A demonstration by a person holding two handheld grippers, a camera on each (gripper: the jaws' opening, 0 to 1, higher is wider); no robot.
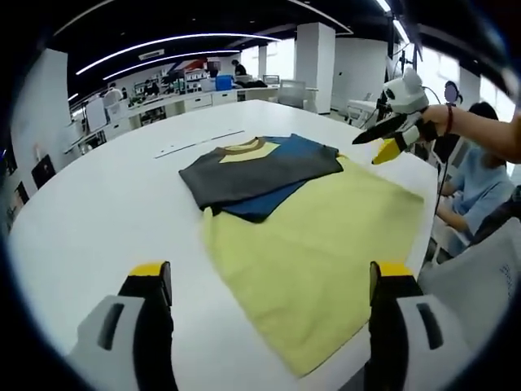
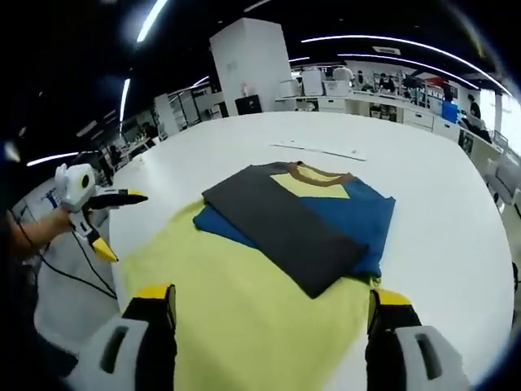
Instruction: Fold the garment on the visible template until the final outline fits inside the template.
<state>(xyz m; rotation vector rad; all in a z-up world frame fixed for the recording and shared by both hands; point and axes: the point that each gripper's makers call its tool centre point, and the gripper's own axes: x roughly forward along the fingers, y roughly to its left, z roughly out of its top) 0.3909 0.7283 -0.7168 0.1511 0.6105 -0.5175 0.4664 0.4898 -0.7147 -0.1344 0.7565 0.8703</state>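
White and wide, the worktop runs back toward an office of desks and strip lights. Left gripper hangs low over the near edge with its jaws spread and nothing between them; right ahead lies the yellow lower body of the garment, a loose corner reaching toward the right-hand jaw. Farther out, the dark grey folded panel lies across the blue part, with the collar beyond.

Right gripper has its jaws equally parted and empty, poised over the yellow cloth from the opposite side, the grey panel just ahead. In the left gripper view it floats above the far right edge.

Unfolded yellow cloth stretches lengthwise between the two grippers, so I judge the next fold brings that hem up toward the collar; the left gripper looks nearer the free end. I cannot make out a template outline.
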